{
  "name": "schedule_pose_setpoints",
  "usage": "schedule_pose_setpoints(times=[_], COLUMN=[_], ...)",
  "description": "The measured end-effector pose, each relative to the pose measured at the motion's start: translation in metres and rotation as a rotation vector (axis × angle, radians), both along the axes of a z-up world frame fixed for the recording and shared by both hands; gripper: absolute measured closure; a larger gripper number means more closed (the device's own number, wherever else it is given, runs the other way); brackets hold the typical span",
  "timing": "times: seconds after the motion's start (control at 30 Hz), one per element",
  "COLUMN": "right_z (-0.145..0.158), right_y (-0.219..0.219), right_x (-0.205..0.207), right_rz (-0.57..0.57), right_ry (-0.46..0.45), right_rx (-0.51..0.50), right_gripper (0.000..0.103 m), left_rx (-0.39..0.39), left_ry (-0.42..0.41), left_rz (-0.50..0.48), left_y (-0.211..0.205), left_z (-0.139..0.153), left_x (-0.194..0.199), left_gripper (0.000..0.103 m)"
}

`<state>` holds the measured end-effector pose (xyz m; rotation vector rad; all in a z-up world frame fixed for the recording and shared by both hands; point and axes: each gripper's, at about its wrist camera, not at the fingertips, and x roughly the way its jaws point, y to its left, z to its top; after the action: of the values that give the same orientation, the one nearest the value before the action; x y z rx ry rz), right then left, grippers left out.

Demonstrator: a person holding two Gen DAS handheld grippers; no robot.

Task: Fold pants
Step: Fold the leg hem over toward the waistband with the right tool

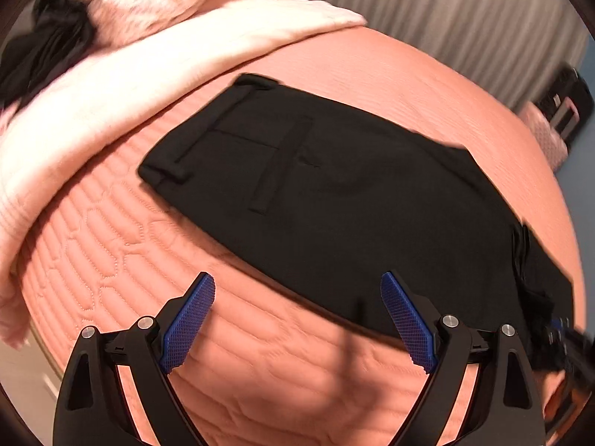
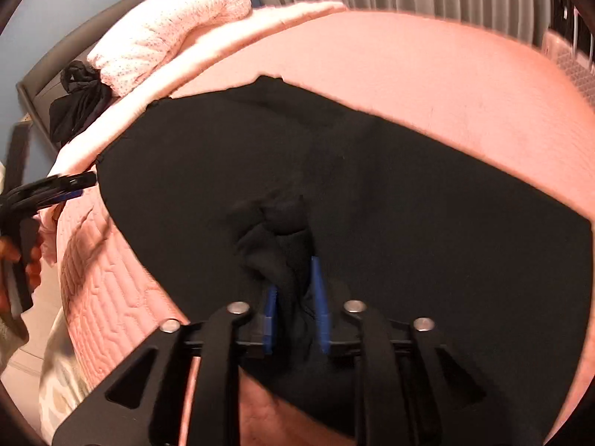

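Black pants (image 1: pixel 327 186) lie flat on a salmon quilted bed (image 1: pixel 122 252), waistband at the far left, pocket side up. My left gripper (image 1: pixel 297 290) is open and empty, hovering over the near edge of the pants. My right gripper (image 2: pixel 293 278) is shut on a bunched fold of the pants (image 2: pixel 275 230) near their near edge. In the right wrist view the left gripper (image 2: pixel 70 186) shows at the left edge of the pants (image 2: pixel 372 193). In the left wrist view the right gripper (image 1: pixel 557 334) shows at the right end of the pants.
A pale pink blanket (image 1: pixel 111 85) lies across the far side of the bed with a pink pillow (image 2: pixel 171 37) behind it. A dark garment (image 2: pixel 78 100) is heaped by the headboard. Grey curtains (image 1: pixel 446 11) hang behind the bed.
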<state>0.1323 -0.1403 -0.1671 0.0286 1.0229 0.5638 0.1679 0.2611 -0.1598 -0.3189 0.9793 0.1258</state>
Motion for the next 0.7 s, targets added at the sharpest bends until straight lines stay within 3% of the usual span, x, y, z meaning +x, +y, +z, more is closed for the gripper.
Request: schedule_pose_setpoints(times=[0.07, 0.17, 0.23, 0.27, 0.3, 0.37, 0.43, 0.5, 0.57, 0.63, 0.7], right_z=[0.02, 0.037, 0.049, 0.052, 0.055, 0.06, 0.064, 0.063, 0.064, 0.066, 0.066], right_y=[-0.008, -0.019, -0.029, -0.037, -0.042, -0.053, -0.061, -0.077, -0.09, -0.107, -0.124], right_x=[-0.016, -0.038, -0.053, -0.061, -0.065, -0.073, -0.077, -0.082, -0.087, -0.092, -0.095], right_rz=[-0.03, -0.054, -0.087, -0.121, -0.145, -0.194, -0.235, -0.285, -0.329, -0.375, -0.416], right_ry=[-0.041, -0.076, -0.073, -0.061, -0.048, -0.029, -0.018, -0.005, -0.005, -0.012, -0.009], right_rx=[0.008, 0.003, 0.025, 0.039, 0.05, 0.087, 0.093, 0.106, 0.114, 0.13, 0.153], right_gripper=[0.052, 0.042, 0.04, 0.035, 0.031, 0.027, 0.027, 0.027, 0.027, 0.027, 0.027], left_rx=[-0.084, -0.273, -0.4, -0.444, -0.469, -0.455, -0.408, -0.406, -0.356, -0.215, -0.15], left_ry=[-0.035, -0.065, -0.099, -0.128, -0.181, -0.195, -0.198, -0.189, -0.243, -0.348, -0.416], left_rz=[0.071, 0.201, 0.261, 0.286, 0.31, 0.282, 0.281, 0.258, 0.184, 0.021, -0.178], left_y=[0.027, 0.08, 0.104, 0.11, 0.114, 0.115, 0.109, 0.104, 0.085, 0.036, -0.036], left_z=[-0.005, -0.03, -0.046, -0.048, -0.046, -0.045, -0.042, -0.036, -0.007, 0.046, 0.096], left_x=[0.002, 0.017, 0.028, 0.032, 0.037, 0.058, 0.076, 0.086, 0.089, 0.087, 0.086], left_gripper=[0.014, 0.014, 0.012, 0.005, 0.006, 0.006, 0.014, 0.08, 0.081, 0.085, 0.087])
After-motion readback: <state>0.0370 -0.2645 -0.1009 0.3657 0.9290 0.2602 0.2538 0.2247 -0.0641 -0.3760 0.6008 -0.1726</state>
